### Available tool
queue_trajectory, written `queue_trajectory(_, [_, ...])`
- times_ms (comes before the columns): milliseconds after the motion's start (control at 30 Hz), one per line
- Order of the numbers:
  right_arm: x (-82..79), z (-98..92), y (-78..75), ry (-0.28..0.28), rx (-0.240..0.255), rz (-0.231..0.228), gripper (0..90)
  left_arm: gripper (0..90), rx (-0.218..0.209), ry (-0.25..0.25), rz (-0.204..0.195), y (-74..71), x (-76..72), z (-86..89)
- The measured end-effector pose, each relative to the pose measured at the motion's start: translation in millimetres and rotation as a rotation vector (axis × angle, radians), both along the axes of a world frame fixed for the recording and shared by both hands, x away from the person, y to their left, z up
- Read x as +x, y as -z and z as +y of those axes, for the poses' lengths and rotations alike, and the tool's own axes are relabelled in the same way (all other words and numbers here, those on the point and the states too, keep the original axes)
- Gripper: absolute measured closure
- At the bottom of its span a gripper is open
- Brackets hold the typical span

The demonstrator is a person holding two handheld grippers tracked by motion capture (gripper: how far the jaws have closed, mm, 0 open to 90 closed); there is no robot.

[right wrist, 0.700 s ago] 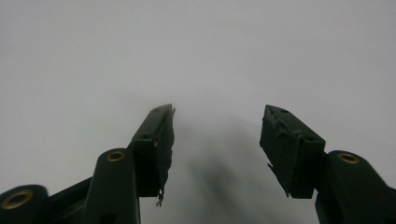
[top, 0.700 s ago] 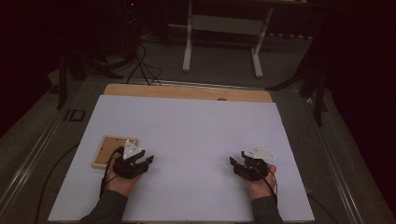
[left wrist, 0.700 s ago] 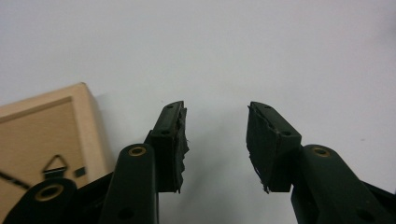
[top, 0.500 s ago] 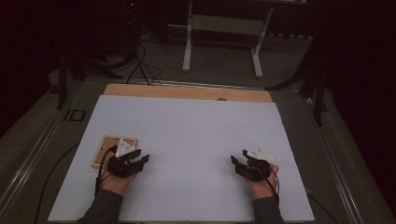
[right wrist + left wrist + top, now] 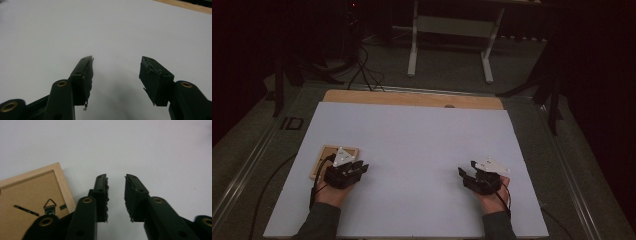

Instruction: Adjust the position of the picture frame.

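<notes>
Work in hand: the left gripper (image 5: 354,166) sits just beside a small wooden picture frame (image 5: 326,156), which lies face-down on the white sheet (image 5: 412,150).
Frame's place: at about 9 o'clock on the sheet, near its left edge; in the left gripper view the frame (image 5: 30,195) lies at 9 o'clock of the jaws, apart from them.
Left gripper state: jaws parted with a narrow gap, nothing between them, bare sheet under the tips (image 5: 116,195).
Right gripper state: the right gripper (image 5: 464,175) rests at about 4 o'clock on the sheet, jaws spread wide and empty (image 5: 116,75).
Done so far: by my reading, nothing yet; the frame is untouched and flat.
Left to do: likely reaching and gripping the frame, then whatever handling follows.
Frame back: a triangular hanging ring (image 5: 50,203) and a dark clip show.
Writing: "ID" (image 5: 292,123) reads on the table surround at 10 o'clock; no brand is readable on the frame.
</notes>
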State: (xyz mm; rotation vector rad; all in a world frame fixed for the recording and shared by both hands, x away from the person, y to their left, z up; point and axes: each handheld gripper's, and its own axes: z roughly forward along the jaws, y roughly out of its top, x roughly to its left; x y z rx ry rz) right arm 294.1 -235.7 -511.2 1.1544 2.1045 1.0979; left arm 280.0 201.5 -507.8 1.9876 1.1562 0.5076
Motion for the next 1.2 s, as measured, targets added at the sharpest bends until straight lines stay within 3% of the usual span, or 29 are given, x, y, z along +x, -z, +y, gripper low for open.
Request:
queue_trajectory(67, [-0.1,0.3,0.2,-0.001,0.0,0.001,43.7,76.4,0.002,-0.004,-0.011,-1.3,-0.6,1.7])
queue_trajectory(233, [-0.2,1.4,0.6,-0.002,-0.006,0.003,43.4,89.3,0.015,-0.016,0.006,-2.0,1.1,9.8])
queue_trajectory(500, [0.8,0.8,1.3,-0.004,-0.011,0.002,42.8,89.5,0.002,-0.071,0.012,-3.0,4.0,27.3])
queue_trajectory(700, [1.1,0.3,1.4,-0.002,-0.01,0.001,42.5,89.5,0.038,-0.092,0.011,-2.1,6.8,32.7])
queue_trajectory(1200, [1.2,0.8,2.0,-0.005,-0.014,0.006,42.0,89.5,0.079,-0.089,0.047,3.5,12.9,35.8])
